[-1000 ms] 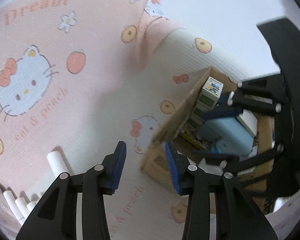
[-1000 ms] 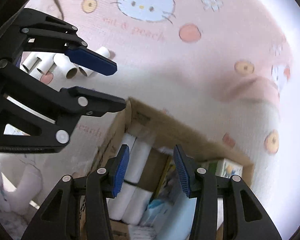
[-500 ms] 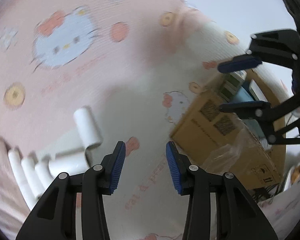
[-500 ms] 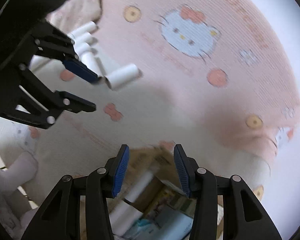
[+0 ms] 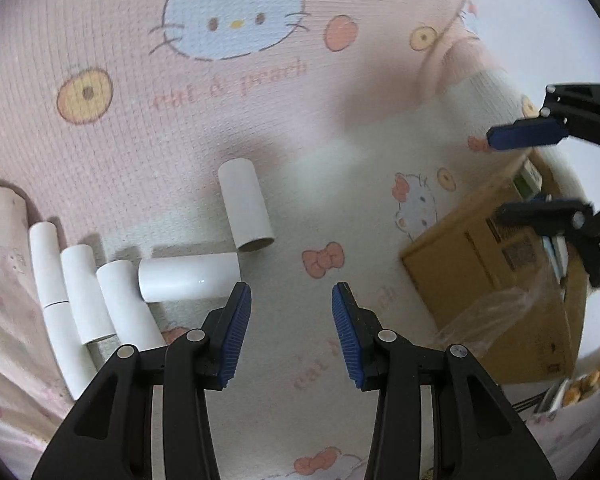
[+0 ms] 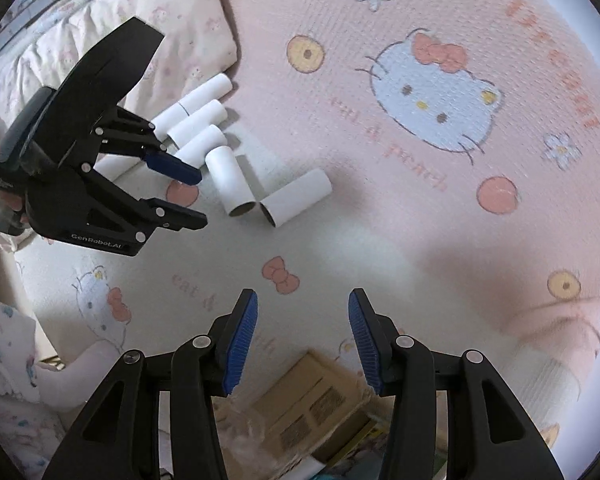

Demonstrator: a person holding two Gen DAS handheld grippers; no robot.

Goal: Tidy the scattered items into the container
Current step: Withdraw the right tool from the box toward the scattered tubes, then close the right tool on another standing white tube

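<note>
Several white cardboard tubes lie on the pink cartoon-cat bedspread. One tube point(image 5: 246, 205) point(image 6: 296, 197) lies apart from the rest, and another tube point(image 5: 188, 277) point(image 6: 230, 181) lies crosswise just beyond my left gripper's left fingertip. My left gripper point(image 5: 291, 308) point(image 6: 198, 196) hovers open and empty above the bedspread, right of that cluster. My right gripper point(image 6: 302, 312) point(image 5: 512, 172) is open and empty too, above the near edge of the brown cardboard box point(image 5: 496, 284) point(image 6: 316, 404). Boxed goods show inside the box.
A crumpled clear plastic wrap point(image 5: 484, 320) hangs at the box's side. A pale patterned pillow or quilt point(image 6: 172, 28) borders the tubes on the left. A hand point(image 6: 4, 200) grips the left tool.
Both grippers have swung away from the box toward the tubes. The left one has dropped closer to the bedspread and rolled. The box has slid to the edge of both views.
</note>
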